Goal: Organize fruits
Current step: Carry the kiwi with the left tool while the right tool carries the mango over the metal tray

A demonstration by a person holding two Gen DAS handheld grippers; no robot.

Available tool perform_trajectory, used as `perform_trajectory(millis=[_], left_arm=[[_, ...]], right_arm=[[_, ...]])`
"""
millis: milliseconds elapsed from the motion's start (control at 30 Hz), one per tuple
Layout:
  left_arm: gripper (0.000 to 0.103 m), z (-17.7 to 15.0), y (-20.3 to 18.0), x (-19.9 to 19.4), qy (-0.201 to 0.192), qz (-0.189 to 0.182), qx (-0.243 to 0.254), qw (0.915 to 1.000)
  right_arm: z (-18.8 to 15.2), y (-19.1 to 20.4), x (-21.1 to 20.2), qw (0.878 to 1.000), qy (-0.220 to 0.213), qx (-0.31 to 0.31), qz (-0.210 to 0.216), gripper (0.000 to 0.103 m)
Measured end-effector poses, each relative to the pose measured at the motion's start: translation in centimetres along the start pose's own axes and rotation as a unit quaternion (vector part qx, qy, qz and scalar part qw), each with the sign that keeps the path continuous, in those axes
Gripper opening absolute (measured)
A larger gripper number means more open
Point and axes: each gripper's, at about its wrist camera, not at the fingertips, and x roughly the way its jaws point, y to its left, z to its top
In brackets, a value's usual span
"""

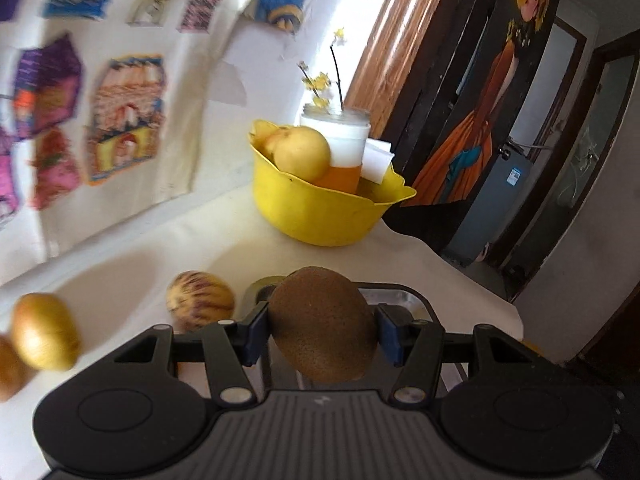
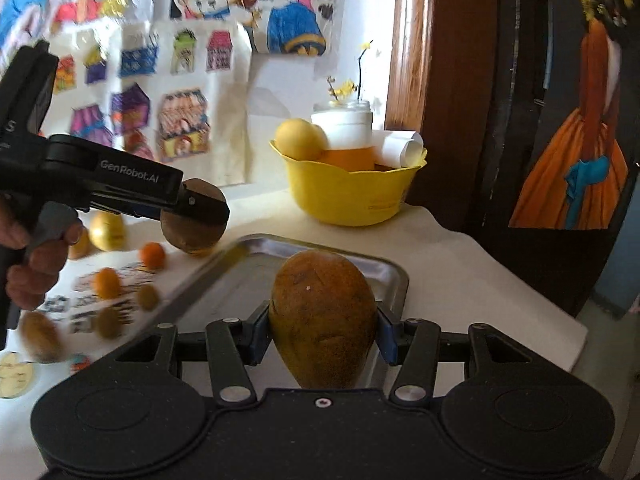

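My left gripper [image 1: 322,326] is shut on a brown kiwi [image 1: 322,322], held above the near edge of a metal tray [image 1: 400,294]. In the right wrist view the left gripper [image 2: 196,216] shows at the left with the kiwi [image 2: 188,236] in it. My right gripper [image 2: 322,326] is shut on a brown-orange mango [image 2: 322,316] over the metal tray [image 2: 256,256]. A yellow bowl [image 1: 304,212] with yellow pears [image 1: 302,152] stands at the back; it also shows in the right wrist view [image 2: 348,192].
A striped pepino melon [image 1: 199,300] and golden fruits [image 1: 44,330] lie on the white cloth at left. Small orange and yellow fruits [image 2: 107,282] lie left of the tray. A jar with flowers [image 2: 344,132] and rolled paper [image 2: 400,146] sit in the bowl. The table edge drops off at right.
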Motion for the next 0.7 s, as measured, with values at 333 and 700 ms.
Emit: perform_trajectory(millis=[333, 700], left_arm=[[0.06, 0.1, 0.1, 6.0, 0.037, 0.006, 0.017, 0.9992], [0.06, -0.4, 0.5, 7.5, 0.059, 0.025, 0.019, 0.9978]], right_arm=[[0.9, -1.0, 7.2, 0.998, 0.022, -0.063, 0.019, 0.054], [-0.5, -0.6, 9.0, 0.996, 0.037, -0.082, 0.015, 0.054]])
